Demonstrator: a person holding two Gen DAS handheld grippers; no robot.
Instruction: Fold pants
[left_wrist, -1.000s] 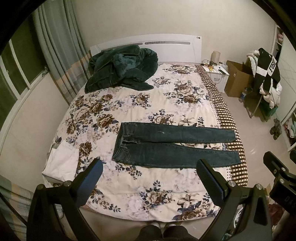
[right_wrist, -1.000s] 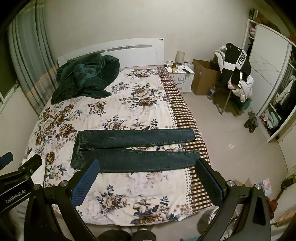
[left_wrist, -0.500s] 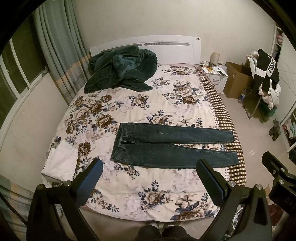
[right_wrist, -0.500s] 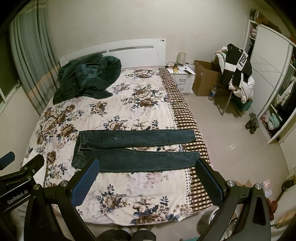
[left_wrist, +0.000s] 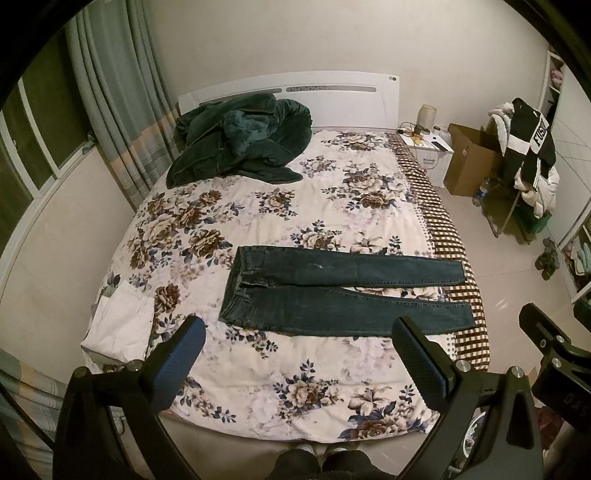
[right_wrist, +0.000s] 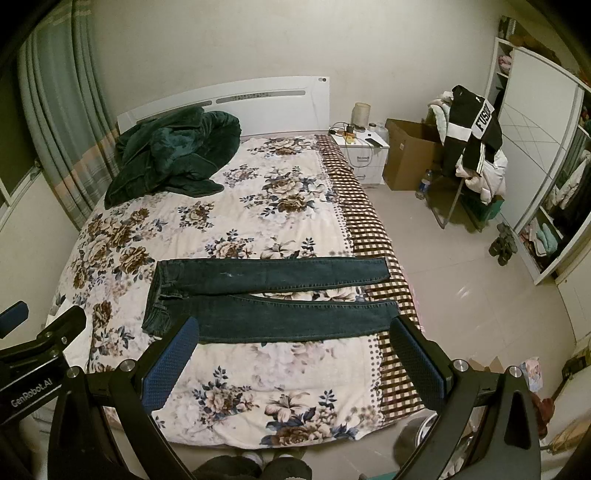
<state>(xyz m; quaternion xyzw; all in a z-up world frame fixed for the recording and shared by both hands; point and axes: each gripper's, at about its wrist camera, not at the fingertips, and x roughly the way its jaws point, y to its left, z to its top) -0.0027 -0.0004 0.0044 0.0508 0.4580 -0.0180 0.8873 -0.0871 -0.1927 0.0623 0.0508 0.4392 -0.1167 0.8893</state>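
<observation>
Pants (left_wrist: 332, 291), dark denim, lie flat and unfolded across the bed (left_wrist: 332, 192), waistband toward the window side, both legs stretched out to the checked border of the floral cover. A rumpled green blanket (left_wrist: 240, 140) sits against the headboard, well apart from them. Left tongs (left_wrist: 299, 339) and right tongs (right_wrist: 295, 336) both hang spread wide above the near edge, holding nothing

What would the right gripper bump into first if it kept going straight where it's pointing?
Probably the jeans spread on the floral bedspread; the open right gripper aims near their lower leg, though depth is uncertain.
</observation>
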